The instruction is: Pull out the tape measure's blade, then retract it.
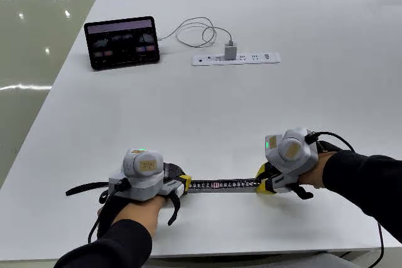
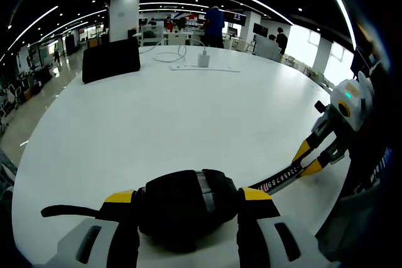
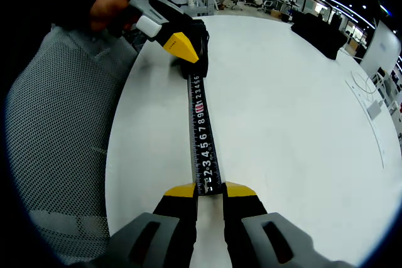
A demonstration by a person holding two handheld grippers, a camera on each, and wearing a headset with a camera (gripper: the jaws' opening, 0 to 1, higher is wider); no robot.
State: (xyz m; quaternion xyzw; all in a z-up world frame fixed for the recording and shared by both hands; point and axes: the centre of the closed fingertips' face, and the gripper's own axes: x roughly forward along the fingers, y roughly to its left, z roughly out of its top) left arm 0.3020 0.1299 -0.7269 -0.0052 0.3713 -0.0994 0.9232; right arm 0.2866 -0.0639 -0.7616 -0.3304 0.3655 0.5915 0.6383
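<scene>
The black tape measure case [image 2: 188, 208] sits clamped between the yellow-tipped jaws of my left gripper [image 2: 188, 196], near the table's front edge [image 1: 179, 177]. Its black blade [image 1: 223, 185] with white numbers runs flat over the table to the right. My right gripper [image 1: 262, 180] is shut on the blade's end [image 3: 209, 187]. In the right gripper view the blade [image 3: 200, 130] stretches away to the case [image 3: 198, 39] held by the left gripper [image 3: 179, 45]. In the left gripper view the right gripper [image 2: 311, 158] pinches the blade [image 2: 282, 177] at the right.
A dark tablet [image 1: 122, 42] stands at the back left of the white table [image 1: 251, 105]. A white power strip [image 1: 235, 58] with a plugged charger and looped cable [image 1: 198, 32] lies beyond the middle. A black strap [image 1: 85, 187] trails left of the left gripper.
</scene>
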